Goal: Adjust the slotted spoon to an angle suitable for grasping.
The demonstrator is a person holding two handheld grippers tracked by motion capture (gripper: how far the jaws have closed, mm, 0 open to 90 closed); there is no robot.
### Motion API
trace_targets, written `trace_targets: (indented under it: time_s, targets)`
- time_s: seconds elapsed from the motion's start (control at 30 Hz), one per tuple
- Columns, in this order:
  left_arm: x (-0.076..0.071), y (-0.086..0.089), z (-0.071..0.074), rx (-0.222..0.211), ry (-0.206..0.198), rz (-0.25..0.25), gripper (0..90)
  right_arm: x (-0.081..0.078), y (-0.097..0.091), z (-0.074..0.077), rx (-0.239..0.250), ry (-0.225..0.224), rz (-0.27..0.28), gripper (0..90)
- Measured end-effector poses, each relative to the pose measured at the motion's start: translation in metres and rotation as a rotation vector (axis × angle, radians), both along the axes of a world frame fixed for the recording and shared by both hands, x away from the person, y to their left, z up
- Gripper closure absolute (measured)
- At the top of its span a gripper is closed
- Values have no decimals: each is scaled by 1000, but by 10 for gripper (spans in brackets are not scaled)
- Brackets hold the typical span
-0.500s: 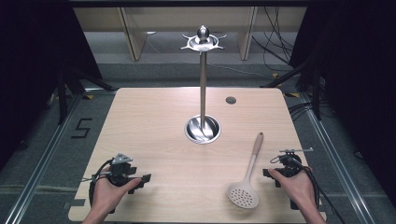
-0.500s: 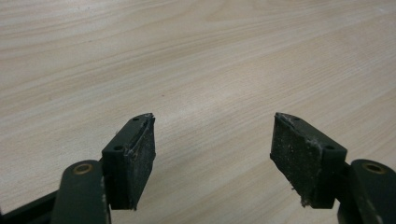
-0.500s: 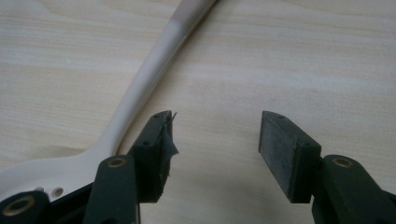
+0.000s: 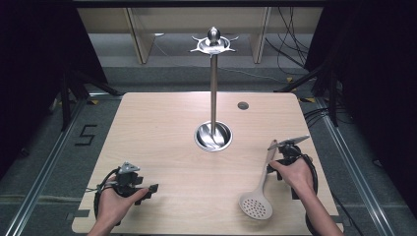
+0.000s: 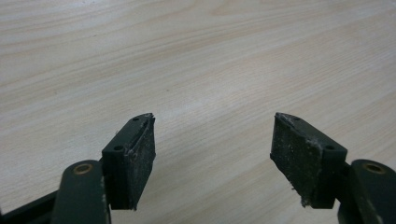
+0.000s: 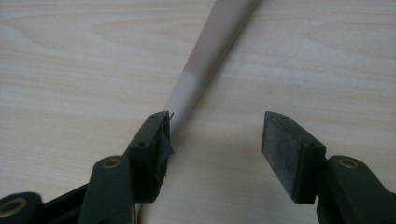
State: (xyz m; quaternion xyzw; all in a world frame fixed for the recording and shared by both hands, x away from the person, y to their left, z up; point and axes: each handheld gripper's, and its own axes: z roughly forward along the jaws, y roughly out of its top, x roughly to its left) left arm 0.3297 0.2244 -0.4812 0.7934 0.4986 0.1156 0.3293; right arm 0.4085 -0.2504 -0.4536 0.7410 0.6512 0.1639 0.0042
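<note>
Barely started; slotted spoon (image 4: 256, 202) lies flat at 5 o'clock, right gripper (image 6: 215, 135) jaws apart beside its handle; left gripper (image 5: 212, 140) open, idle; stand (image 4: 213, 83) unused.

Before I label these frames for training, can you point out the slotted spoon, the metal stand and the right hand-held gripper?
slotted spoon (image 4: 255, 204): high view, on its perforated bowl.
metal stand (image 4: 213, 88): high view, on its upright pole.
right hand-held gripper (image 6: 215, 135): right gripper view, midway between its open fingertips.
</note>
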Motion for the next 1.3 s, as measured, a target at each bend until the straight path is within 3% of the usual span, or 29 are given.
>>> trace_targets:
  time_s: [0.03, 0.17, 0.2, 0.23, 0.3, 0.37, 0.4, 0.5, 0.57, 0.63, 0.7, 0.77, 0.9, 0.93, 0.97, 1.03, 1.07, 1.1, 1.13, 1.2, 1.23, 1.3]
  targets:
    - [0, 0, -1, -12, 2, -1, 298, 4, -8, -3, -53, -47, 113, 421]
    - [0, 1, 0, -3, 2, 2, 298, 11, -4, -5, -64, -43, 107, 421]
    - [0, 1, 0, -7, 4, 6, 298, 15, 0, -5, -43, -21, 93, 424]
    - [1, 2, 0, -14, 16, -10, 299, 15, 0, -5, -42, -34, 102, 424]
    - [1, 1, -1, -20, 12, -3, 299, 18, 5, -3, -25, -13, 78, 424]
    - [1, 0, -1, -11, 8, 3, 299, 20, 8, -6, -38, -12, 103, 424]
    - [0, 0, -1, -9, 8, 5, 299, 21, 11, -7, -37, 18, 93, 425]
    - [0, 0, -1, -8, 9, 5, 300, 23, 14, -11, -64, 15, 95, 433]
    - [1, 1, -2, -21, 15, -2, 300, 24, 14, -15, -83, 49, 114, 487]
    - [1, 1, -2, -25, 15, -3, 300, 24, 15, -16, -72, 60, 113, 519]
    - [1, 0, -3, -25, 16, -7, 300, 25, 15, -17, -94, 76, 137, 564]
    - [1, 0, -3, -22, 12, -2, 300, 26, 16, -17, -82, 79, 151, 623]
    - [1, 0, -3, -26, 17, -7, 300, 28, 19, -17, -81, 77, 189, 644]
    - [1, 0, -3, -29, 18, 2, 300, 29, 18, -16, -69, 96, 216, 657]
    - [1, 0, -3, -27, 19, -1, 300, 28, 20, -17, -71, 82, 218, 675]
    - [1, 1, -3, -26, 20, -2, 301, 29, 19, -16, -89, 69, 276, 721]
    - [1, 1, -3, -26, 21, -4, 301, 28, 20, -15, -100, 93, 284, 745]
    - [1, 0, -4, -28, 21, -3, 301, 29, 17, -17, -131, 50, 339, 766]
    - [2, 0, -4, -30, 17, -1, 301, 29, 15, -18, -162, 50, 366, 773]
    - [1, 0, -4, -32, 20, -6, 301, 25, 22, -14, -155, 114, 345, 774]
    - [1, 0, -4, -33, 20, -5, 301, 24, 22, -14, -170, 112, 353, 774]
    - [1, 0, -4, -30, 23, -6, 301, 24, 19, -13, -146, 95, 375, 774]
